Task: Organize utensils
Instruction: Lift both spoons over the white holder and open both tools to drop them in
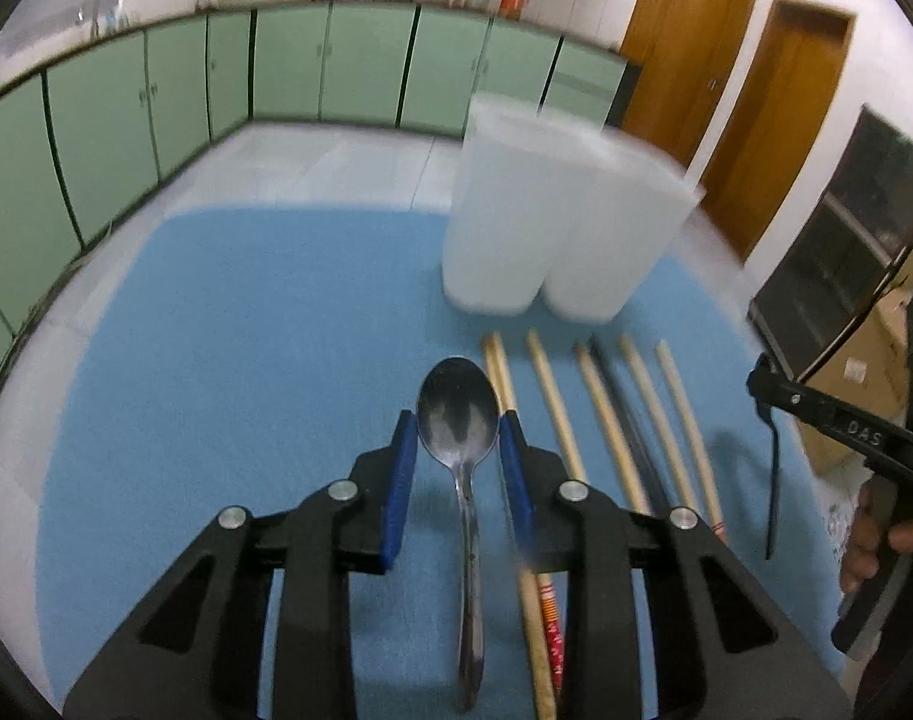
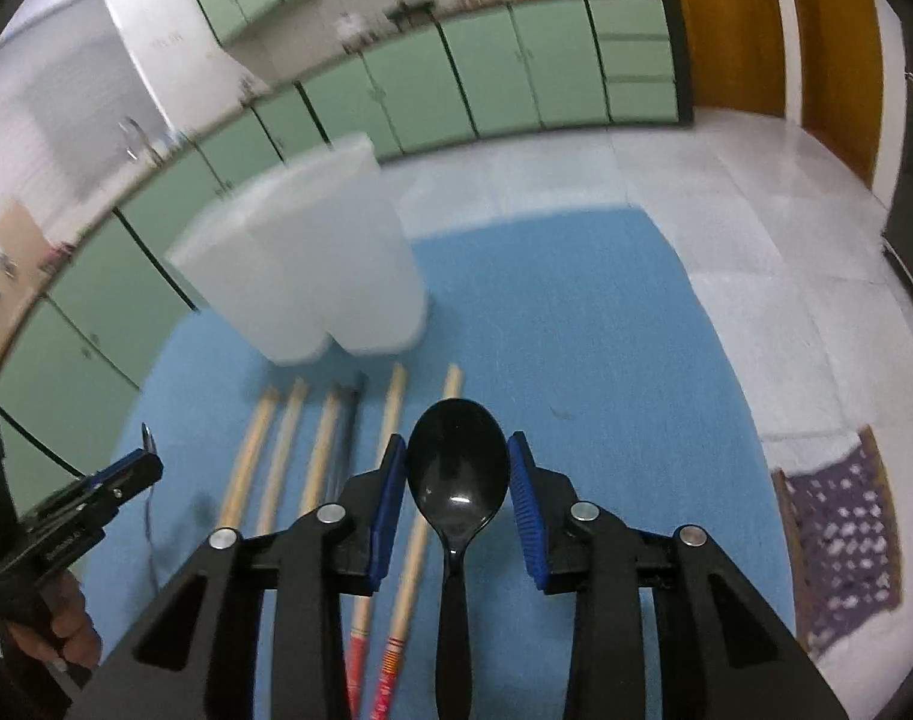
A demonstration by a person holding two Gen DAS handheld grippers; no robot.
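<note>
My left gripper (image 1: pixel 458 420) is shut on the bowl of a metal spoon (image 1: pixel 458 414), held above the blue mat (image 1: pixel 228 330); the handle hangs down toward the camera. My right gripper (image 2: pixel 457 468) is shut on the bowl of a black plastic spoon (image 2: pixel 457 474), also lifted. Several wooden chopsticks (image 1: pixel 552 396) and one dark chopstick (image 1: pixel 627 420) lie side by side on the mat. Two translucent white containers (image 1: pixel 552 222) stand together behind them. The chopsticks (image 2: pixel 327 438) and containers (image 2: pixel 318 264) also show in the right wrist view.
The right gripper and its black spoon show at the right edge of the left wrist view (image 1: pixel 774 468). The left gripper shows at the left edge of the right wrist view (image 2: pixel 147 456). A purple woven mat (image 2: pixel 840 534) lies right of the blue mat. Green cabinets (image 1: pixel 336 60) stand behind.
</note>
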